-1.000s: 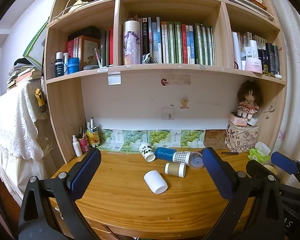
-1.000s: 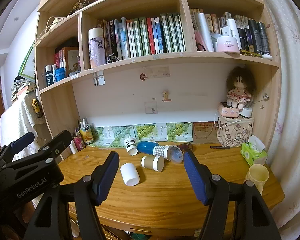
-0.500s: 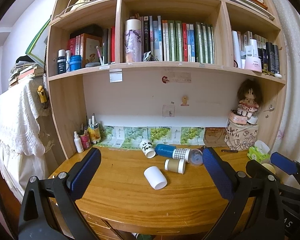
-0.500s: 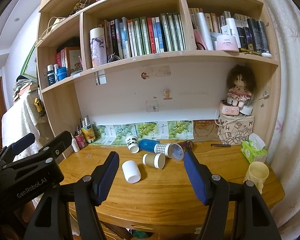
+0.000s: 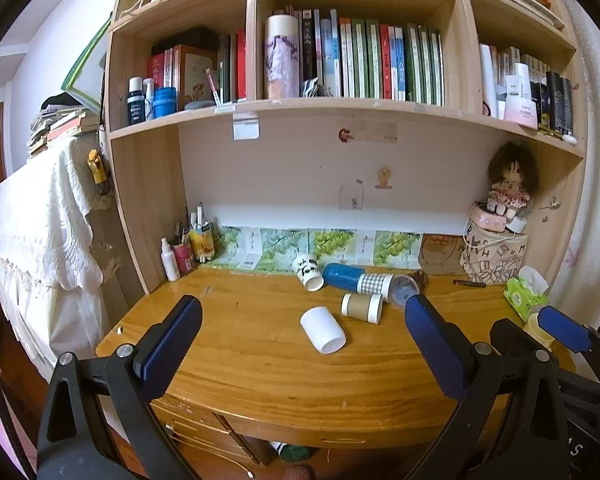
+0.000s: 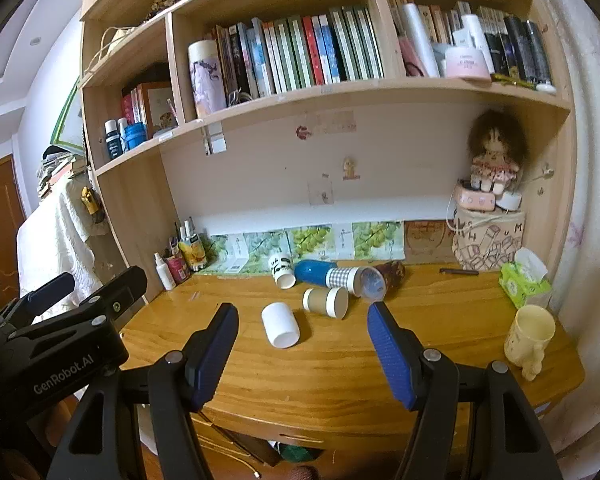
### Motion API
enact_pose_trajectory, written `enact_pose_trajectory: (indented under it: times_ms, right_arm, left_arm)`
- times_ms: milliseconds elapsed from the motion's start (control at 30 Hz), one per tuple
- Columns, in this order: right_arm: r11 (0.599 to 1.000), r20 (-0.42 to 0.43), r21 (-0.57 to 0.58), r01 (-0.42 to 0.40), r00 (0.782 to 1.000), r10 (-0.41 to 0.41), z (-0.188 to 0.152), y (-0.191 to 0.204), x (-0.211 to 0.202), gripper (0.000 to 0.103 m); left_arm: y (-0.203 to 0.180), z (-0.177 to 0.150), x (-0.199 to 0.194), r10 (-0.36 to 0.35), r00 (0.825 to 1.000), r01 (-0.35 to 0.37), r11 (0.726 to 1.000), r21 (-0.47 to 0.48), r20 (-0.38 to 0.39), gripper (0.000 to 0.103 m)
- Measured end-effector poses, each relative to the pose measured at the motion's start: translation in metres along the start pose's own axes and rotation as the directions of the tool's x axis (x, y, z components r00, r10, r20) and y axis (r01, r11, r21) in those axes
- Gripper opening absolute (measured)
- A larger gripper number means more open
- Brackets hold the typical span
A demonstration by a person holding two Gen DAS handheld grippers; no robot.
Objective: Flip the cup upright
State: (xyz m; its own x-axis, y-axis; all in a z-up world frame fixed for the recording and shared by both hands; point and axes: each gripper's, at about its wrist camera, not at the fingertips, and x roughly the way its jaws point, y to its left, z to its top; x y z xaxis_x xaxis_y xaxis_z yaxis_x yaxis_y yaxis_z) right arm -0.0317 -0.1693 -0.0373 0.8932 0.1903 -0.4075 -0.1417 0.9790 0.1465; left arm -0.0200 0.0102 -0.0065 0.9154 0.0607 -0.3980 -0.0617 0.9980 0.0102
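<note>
Several cups lie on their sides on the wooden desk [image 5: 236, 360]. A plain white cup [image 5: 323, 329] lies nearest me, also in the right wrist view [image 6: 280, 324]. Behind it lie a tan cup with white rims [image 5: 362, 307] [image 6: 326, 301], a panda-print cup [image 5: 309, 271] [image 6: 281, 270], and a blue and checked tumbler [image 5: 364, 281] [image 6: 336, 276]. My left gripper [image 5: 302, 320] is open and empty, held back from the desk's front edge. My right gripper [image 6: 302, 322] is open and empty, also held back from the desk.
A cream mug [image 6: 529, 336] stands upright at the desk's right end beside a green tissue pack [image 6: 523, 283]. Bottles and a pen pot [image 5: 186, 250] stand at the back left. A patterned bag with a doll [image 5: 494, 256] stands at the back right. Bookshelves hang above the desk.
Both grippers have pulled back and tilted down slightly, so the desk's front edge and drawers now show. The cups have not moved. Both grippers stay open.
</note>
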Motion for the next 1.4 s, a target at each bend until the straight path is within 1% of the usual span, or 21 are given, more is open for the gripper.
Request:
enact_pose_trajectory:
  times_ms: [100,300,567,667,700,833,900,933,1100,1133,1233,1300,1400]
  right_arm:
    - [1.0,-0.018,0.008,0.002,1.0,-0.002,-0.002,-0.003,0.004,0.068]
    - [0.999,-0.064,0.028,0.035,0.997,-0.033,-0.001,-0.012,0.019,0.068]
    - [0.998,-0.134,0.041,0.057,0.99,-0.051,0.006,-0.024,0.053,0.068]
    - [0.997,-0.175,0.045,0.06,0.983,-0.052,0.009,-0.03,0.072,0.068]
    - [0.997,-0.19,0.048,0.061,0.98,-0.051,0.011,-0.033,0.079,0.068]
    - [0.995,-0.248,0.064,0.075,0.967,-0.057,0.015,-0.042,0.106,0.068]
    - [0.995,-0.273,0.064,0.077,0.96,-0.057,0.018,-0.045,0.12,0.068]
    - [0.995,-0.286,0.061,0.076,0.957,-0.055,0.02,-0.046,0.128,0.068]
    - [0.998,-0.331,0.027,0.06,0.942,-0.047,0.028,-0.044,0.16,0.068]
    - [0.998,-0.338,0.02,0.056,0.94,-0.046,0.03,-0.044,0.166,0.068]
    - [0.999,-0.362,0.004,0.05,0.931,-0.045,0.034,-0.041,0.183,0.068]
    - [0.998,-0.373,-0.021,0.067,0.925,-0.069,0.037,-0.039,0.197,0.068]
    - [0.992,-0.383,-0.085,0.094,0.916,-0.119,0.04,-0.033,0.215,0.068]
  left_arm:
    - [-0.001,-0.001,0.006,-0.006,1.0,0.006,1.0,-0.001,-0.028,0.102]
    - [-0.01,-0.002,0.027,-0.025,0.996,0.026,1.0,0.011,-0.091,0.102]
    - [-0.019,0.003,0.071,-0.047,0.983,0.052,0.998,0.022,-0.177,0.101]
    - [-0.024,0.006,0.095,-0.061,0.973,0.067,0.998,0.021,-0.221,0.101]
    - [-0.025,0.007,0.103,-0.068,0.969,0.074,0.997,0.019,-0.236,0.101]
    - [-0.031,0.011,0.142,-0.101,0.944,0.111,0.994,0.013,-0.314,0.101]
    - [-0.034,0.014,0.157,-0.114,0.933,0.124,0.992,0.007,-0.341,0.101]
    - [-0.035,0.016,0.167,-0.134,0.924,0.143,0.99,-0.002,-0.359,0.101]
    - [-0.048,0.023,0.204,-0.176,0.893,0.2,0.98,0.015,-0.415,0.101]
    - [-0.051,0.025,0.214,-0.187,0.884,0.215,0.976,0.018,-0.428,0.101]
    - [-0.053,0.031,0.235,-0.207,0.869,0.24,0.971,0.016,-0.449,0.101]
    - [-0.051,0.034,0.247,-0.219,0.861,0.25,0.968,0.006,-0.458,0.101]
    - [-0.047,0.039,0.274,-0.241,0.838,0.269,0.963,-0.014,-0.489,0.101]
